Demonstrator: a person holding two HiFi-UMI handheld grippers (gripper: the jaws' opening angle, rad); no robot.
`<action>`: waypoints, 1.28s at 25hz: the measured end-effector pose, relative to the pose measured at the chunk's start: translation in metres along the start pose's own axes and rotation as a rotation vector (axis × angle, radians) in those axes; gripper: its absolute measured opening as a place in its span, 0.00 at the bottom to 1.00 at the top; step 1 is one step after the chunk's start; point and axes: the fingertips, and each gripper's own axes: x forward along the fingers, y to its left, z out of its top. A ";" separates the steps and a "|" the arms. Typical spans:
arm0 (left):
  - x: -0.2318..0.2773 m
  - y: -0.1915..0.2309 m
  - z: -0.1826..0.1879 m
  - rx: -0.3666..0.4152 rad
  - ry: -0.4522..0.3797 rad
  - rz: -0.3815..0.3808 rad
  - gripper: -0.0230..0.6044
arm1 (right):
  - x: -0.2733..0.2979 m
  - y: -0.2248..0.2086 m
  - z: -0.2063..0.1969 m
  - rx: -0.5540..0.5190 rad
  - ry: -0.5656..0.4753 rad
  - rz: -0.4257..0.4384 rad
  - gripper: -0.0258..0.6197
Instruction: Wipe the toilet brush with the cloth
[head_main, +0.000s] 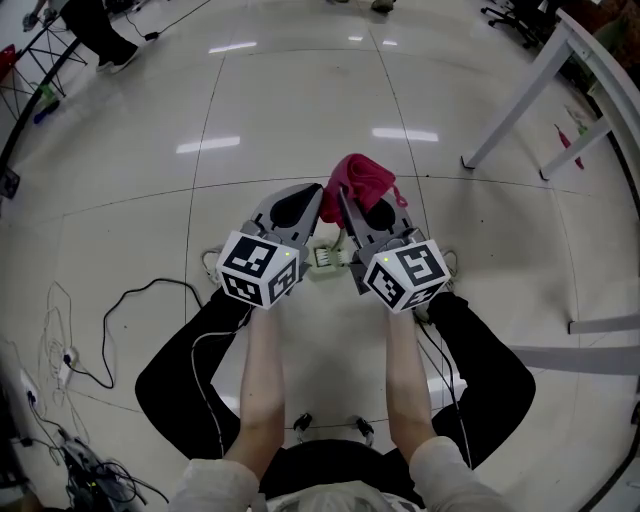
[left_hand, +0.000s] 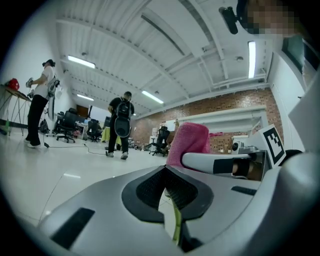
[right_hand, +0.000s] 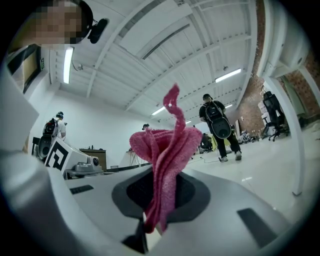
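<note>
Right claw clamped on cloth. Left claw pinched tight on a thin strip, likely the toilet brush, hanging over the floor. Fold cloth round it, stroke lengthwise, hold left steady.

Black cable lies on glossy floor, white table beyond.

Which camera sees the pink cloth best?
The right gripper view. There the cloth fills the middle, pinched in the right gripper's shut jaws. The head view shows it only as a small pink bunch at that gripper's tip. The left gripper view shows just a part, behind the right gripper.
</note>
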 end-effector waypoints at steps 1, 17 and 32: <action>0.000 0.000 0.000 0.002 0.000 0.001 0.04 | -0.002 -0.004 -0.002 -0.002 0.005 -0.008 0.09; -0.004 0.004 -0.001 -0.008 -0.032 0.019 0.04 | -0.031 -0.062 -0.110 0.099 0.176 -0.154 0.09; -0.008 0.005 0.003 -0.017 -0.072 0.031 0.04 | -0.041 -0.083 -0.254 0.251 0.343 -0.236 0.09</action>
